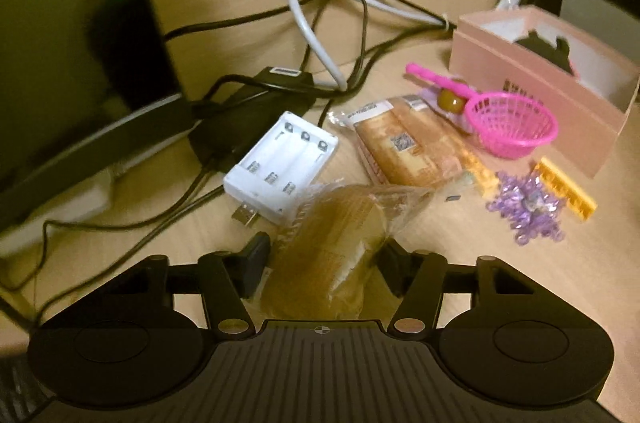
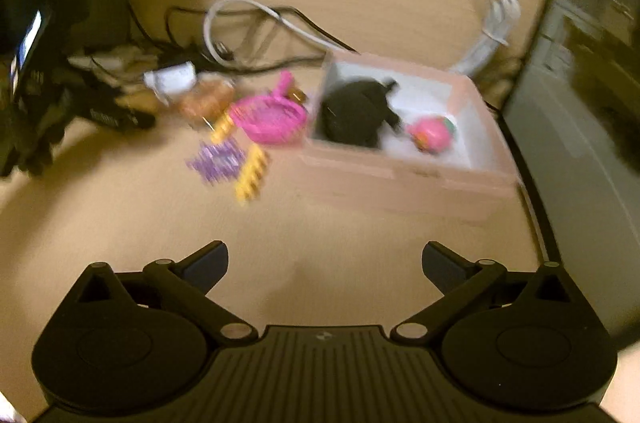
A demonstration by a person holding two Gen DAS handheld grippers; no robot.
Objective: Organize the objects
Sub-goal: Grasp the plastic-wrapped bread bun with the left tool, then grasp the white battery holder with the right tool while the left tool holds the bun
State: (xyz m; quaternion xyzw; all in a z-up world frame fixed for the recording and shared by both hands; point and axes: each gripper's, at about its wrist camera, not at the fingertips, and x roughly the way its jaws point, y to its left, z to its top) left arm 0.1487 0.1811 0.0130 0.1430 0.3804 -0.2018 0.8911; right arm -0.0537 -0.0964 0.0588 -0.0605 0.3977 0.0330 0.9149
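Observation:
My left gripper [image 1: 324, 259] is shut on a wrapped snack cake [image 1: 328, 247] in clear plastic, held just above the table. A second wrapped cake [image 1: 404, 143] lies ahead, with a white battery charger [image 1: 280, 165] to its left. A pink strainer basket [image 1: 510, 125], purple beads [image 1: 528, 211] and a yellow comb [image 1: 566, 189] lie to the right. The pink box [image 2: 404, 167] holds a black object [image 2: 356, 115] and a pink toy [image 2: 430, 133]. My right gripper [image 2: 324, 263] is open and empty over bare table, in front of the box.
Black and white cables [image 1: 320, 23] tangle behind the charger, around a black adapter [image 1: 256, 103]. A dark monitor base [image 1: 100, 143] stands at the left. A coiled white cable [image 2: 496, 27] lies behind the box. A grey cabinet [image 2: 580, 103] borders the table's right edge.

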